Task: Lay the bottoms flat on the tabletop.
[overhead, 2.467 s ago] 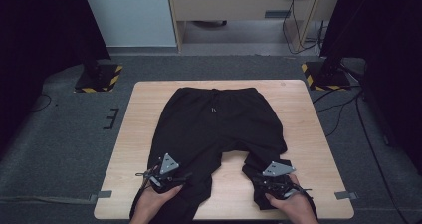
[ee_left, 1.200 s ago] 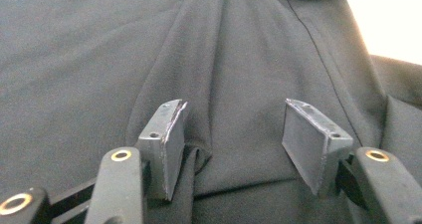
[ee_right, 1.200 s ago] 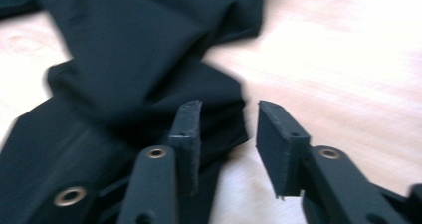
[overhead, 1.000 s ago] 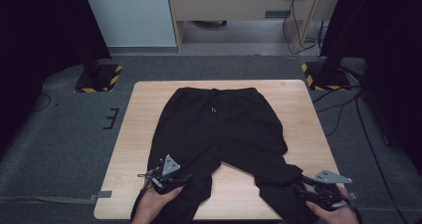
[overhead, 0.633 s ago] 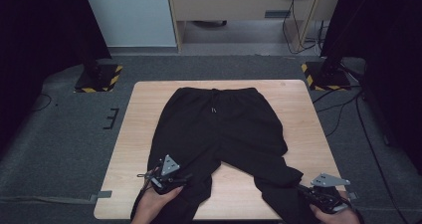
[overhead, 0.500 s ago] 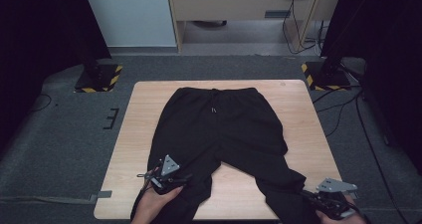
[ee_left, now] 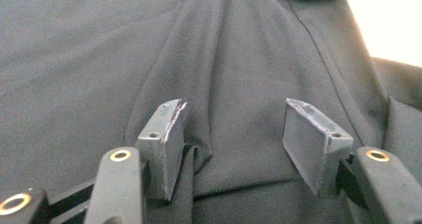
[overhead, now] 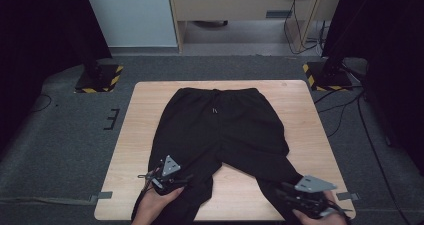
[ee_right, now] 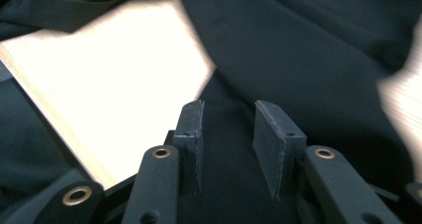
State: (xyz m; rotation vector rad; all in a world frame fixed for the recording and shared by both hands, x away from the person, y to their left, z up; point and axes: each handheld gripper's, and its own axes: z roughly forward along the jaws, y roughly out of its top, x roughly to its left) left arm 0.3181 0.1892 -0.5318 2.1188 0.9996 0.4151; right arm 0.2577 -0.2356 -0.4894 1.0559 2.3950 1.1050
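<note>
Black trousers (overhead: 222, 130) lie flat on the desk (overhead: 305, 115), waistband at 12 o'clock, legs running toward 6 o'clock.

Left claw (overhead: 172, 177) rests on the left trouser leg near the desk's 7 o'clock edge. In the left gripper view its pads (ee_left: 171, 134) stand apart, a ridge of cloth rising between them and touching the left pad. The left hand (overhead: 157, 205) enters from 6 o'clock.

Right claw (overhead: 287, 197) sits over the right leg's cuff at the 5 o'clock corner. Its jaws have just been opening; they stand slightly apart, dark cloth behind the gap, not pinched.

Bare desk shows between the legs and along the 3 and 9 o'clock edges.
</note>
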